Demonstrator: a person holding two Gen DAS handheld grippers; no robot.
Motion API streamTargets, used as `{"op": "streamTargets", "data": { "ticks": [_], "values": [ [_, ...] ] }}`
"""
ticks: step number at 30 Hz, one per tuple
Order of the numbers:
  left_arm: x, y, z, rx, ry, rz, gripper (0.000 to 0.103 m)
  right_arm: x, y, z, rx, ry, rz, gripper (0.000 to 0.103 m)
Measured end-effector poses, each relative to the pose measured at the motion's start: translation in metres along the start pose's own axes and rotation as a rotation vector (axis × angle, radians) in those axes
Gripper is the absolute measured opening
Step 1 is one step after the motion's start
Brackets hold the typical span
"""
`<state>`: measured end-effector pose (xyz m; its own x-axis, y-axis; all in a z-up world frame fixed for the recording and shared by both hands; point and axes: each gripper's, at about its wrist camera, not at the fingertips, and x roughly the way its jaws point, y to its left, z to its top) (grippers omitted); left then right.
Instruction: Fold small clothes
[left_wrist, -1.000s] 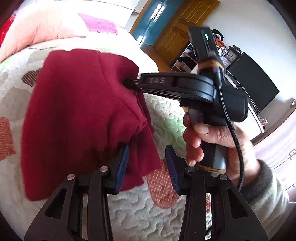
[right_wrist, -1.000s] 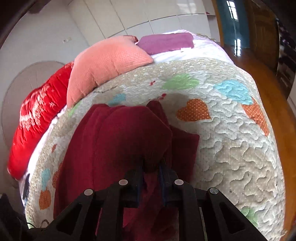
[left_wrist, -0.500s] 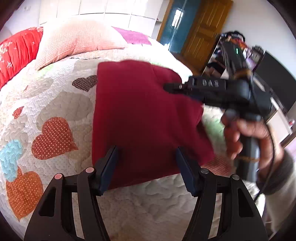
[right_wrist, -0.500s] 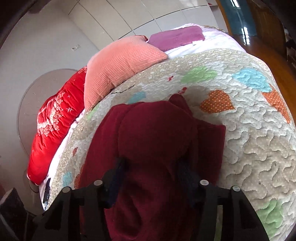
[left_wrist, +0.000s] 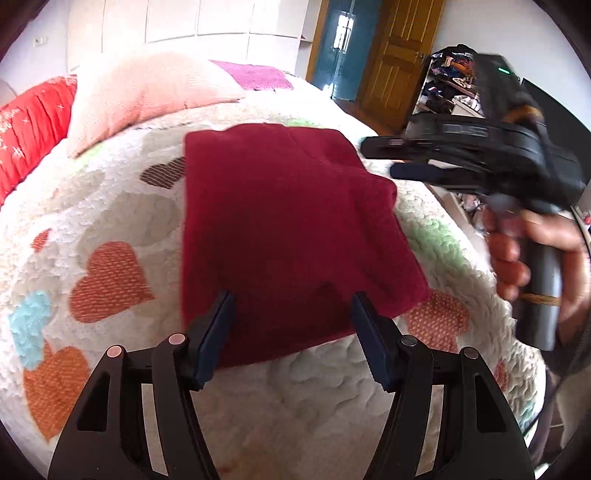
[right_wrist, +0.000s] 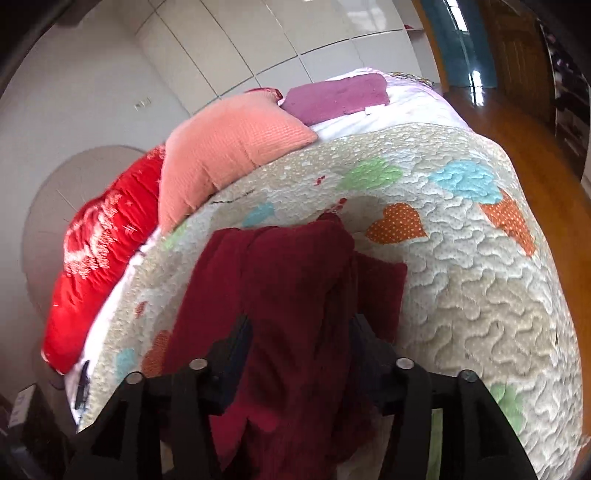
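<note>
A garment (left_wrist: 280, 236) lies folded on the quilt (left_wrist: 110, 206) at the centre of the left wrist frame, its near edge between the spread jaws of the left gripper (left_wrist: 291, 332) at bottom centre. The right gripper (left_wrist: 384, 158), held in a hand (left_wrist: 517, 254) at the right edge, sits at the upper right, just beside the garment's far right corner, jaws opening. Pillows (left_wrist: 147, 99) lie behind the garment at upper left; a door (left_wrist: 395, 55) stands behind the bed at upper right. In the right wrist frame the garment (right_wrist: 295, 295) drapes down the centre between the jaws, pillows (right_wrist: 229, 147) behind it at upper left, floor (right_wrist: 546, 162) at right.
</note>
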<state>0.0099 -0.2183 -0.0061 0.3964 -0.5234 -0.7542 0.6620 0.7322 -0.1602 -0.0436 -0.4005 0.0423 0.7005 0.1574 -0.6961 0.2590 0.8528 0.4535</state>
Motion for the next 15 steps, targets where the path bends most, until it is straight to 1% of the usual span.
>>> {"op": "streamTargets", "data": {
  "ticks": [2, 3, 5, 7, 9, 10, 12, 13, 15],
  "values": [
    [-0.006, 0.005, -0.002, 0.007, -0.02, 0.049, 0.064, -0.003, 0.004, -0.014, 0.032, 0.02, 0.06, 0.074],
    [-0.006, 0.008, -0.004, -0.006, -0.015, 0.06, 0.064, 0.002, 0.005, -0.02, 0.037, 0.053, 0.07, 0.074],
    [-0.003, 0.016, -0.007, -0.057, 0.013, 0.039, 0.064, 0.014, 0.009, -0.031, 0.047, 0.097, 0.056, 0.074],
    [-0.003, 0.018, -0.014, -0.088, 0.023, 0.011, 0.064, 0.025, 0.007, -0.038, 0.074, 0.101, 0.053, 0.075],
    [-0.004, 0.015, -0.021, -0.07, 0.022, 0.035, 0.064, 0.035, 0.009, -0.043, 0.082, 0.112, 0.084, 0.075],
    [-0.003, 0.014, -0.022, -0.06, 0.025, 0.05, 0.064, 0.039, 0.01, -0.045, 0.072, 0.109, 0.081, 0.074],
    [-0.003, 0.012, -0.023, -0.057, 0.031, 0.061, 0.064, 0.04, 0.018, -0.044, 0.024, 0.102, 0.035, 0.053],
    [-0.006, 0.011, -0.022, -0.057, 0.029, 0.059, 0.064, 0.035, 0.022, -0.042, -0.007, 0.09, 0.005, 0.05],
    [-0.011, 0.012, -0.018, -0.055, 0.01, 0.048, 0.064, 0.021, 0.025, -0.037, -0.036, 0.053, -0.048, 0.049]
  ]
}}
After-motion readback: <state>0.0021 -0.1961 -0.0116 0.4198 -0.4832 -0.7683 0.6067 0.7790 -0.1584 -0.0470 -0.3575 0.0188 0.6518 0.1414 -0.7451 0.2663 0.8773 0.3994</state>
